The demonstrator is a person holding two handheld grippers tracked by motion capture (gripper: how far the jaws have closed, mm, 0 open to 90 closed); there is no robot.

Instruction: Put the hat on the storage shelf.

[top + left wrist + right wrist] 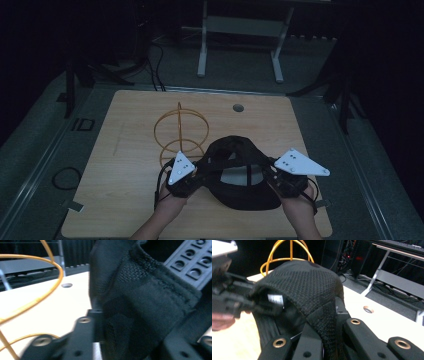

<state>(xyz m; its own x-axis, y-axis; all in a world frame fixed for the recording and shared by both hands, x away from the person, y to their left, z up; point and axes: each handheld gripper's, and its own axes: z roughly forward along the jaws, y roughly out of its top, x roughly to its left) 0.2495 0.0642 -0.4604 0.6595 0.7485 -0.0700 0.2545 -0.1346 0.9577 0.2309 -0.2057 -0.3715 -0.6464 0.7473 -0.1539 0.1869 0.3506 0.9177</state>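
A black mesh cap (235, 150) is held up over the near middle of the wooden table (125, 150), brim toward me and its inside showing. My left gripper (202, 174) is shut on the cap's left edge; in the left gripper view the cap (140, 297) sits pinched between the jaws of that gripper (125, 340). My right gripper (267, 174) is shut on the cap's right edge, and in the right gripper view the cap (307, 282) and its rim band run down between the jaws of my right gripper (329, 335). The left gripper (229, 297) shows across the cap.
A yellow wire stand (180, 132) of crossed hoops rises on the table just behind and left of the cap, and shows as wire stand (60, 275) and wire stand (291, 250). A round hole (238, 107) lies near the table's far edge. White frame legs (202, 50) stand beyond.
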